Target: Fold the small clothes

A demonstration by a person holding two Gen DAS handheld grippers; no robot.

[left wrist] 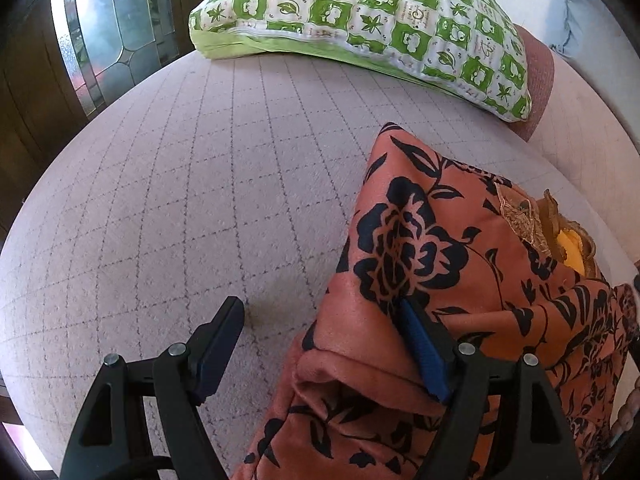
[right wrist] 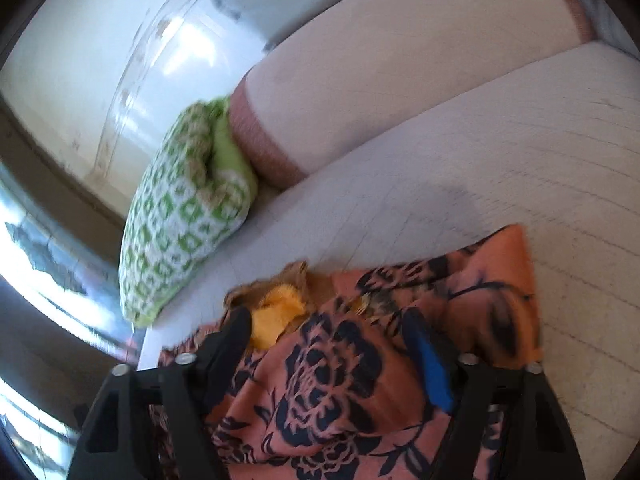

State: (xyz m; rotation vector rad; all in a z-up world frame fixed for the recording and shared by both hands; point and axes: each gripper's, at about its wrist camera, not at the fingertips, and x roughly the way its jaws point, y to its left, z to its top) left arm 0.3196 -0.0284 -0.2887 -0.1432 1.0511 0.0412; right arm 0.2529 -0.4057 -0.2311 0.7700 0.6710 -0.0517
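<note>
An orange garment with a black flower print (left wrist: 448, 264) lies bunched on a pale quilted sofa seat (left wrist: 180, 200), with a yellow lining and gold trim (left wrist: 572, 244) at its neck. My left gripper (left wrist: 324, 316) is open at the garment's left edge; its right finger rests on the cloth, its left finger over the bare seat. In the right wrist view the same garment (right wrist: 360, 380) lies between the fingers of my right gripper (right wrist: 328, 328), which is open, wide apart, over the cloth by the yellow lining (right wrist: 276, 316). That view is blurred.
A green and white patterned pillow (left wrist: 380, 16) lies at the far end of the seat, also in the right wrist view (right wrist: 180, 216). The sofa backrest (right wrist: 400, 92) rises behind. A glass-paned door (left wrist: 108, 24) stands past the seat's left edge.
</note>
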